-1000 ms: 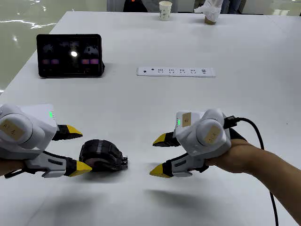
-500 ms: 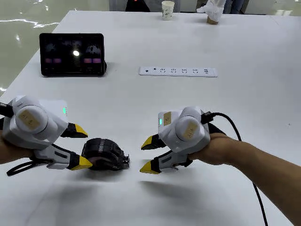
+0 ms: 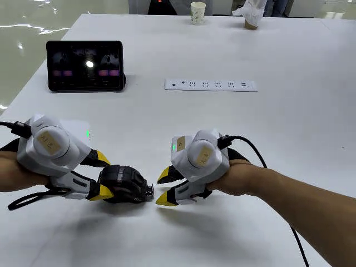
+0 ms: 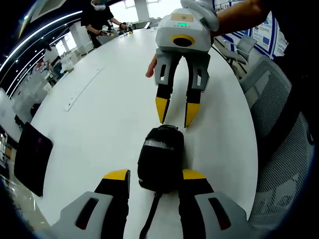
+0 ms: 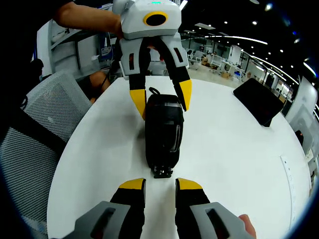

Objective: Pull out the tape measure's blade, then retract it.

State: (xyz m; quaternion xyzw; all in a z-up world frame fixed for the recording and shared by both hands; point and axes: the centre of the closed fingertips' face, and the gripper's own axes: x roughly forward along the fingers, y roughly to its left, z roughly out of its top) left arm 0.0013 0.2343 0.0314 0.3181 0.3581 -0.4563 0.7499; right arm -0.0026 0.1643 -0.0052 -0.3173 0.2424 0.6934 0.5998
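A black tape measure lies on the white table, its blade hook pointing at my right gripper. My left gripper stands open astride the tape's body. In the left gripper view the tape measure sits between its yellow tips, with a small gap on one side. My right gripper is open, and its yellow tips sit just short of the hook, not touching it. No blade is drawn out.
A dark tablet stands at the back left and a white power strip lies mid-table. A paper cup sits at the far edge. A grey mesh chair stands beside the table.
Both grippers have moved inward. The left one has slid its jaws around the tape measure's body, and the right one has come left up to the hook end.
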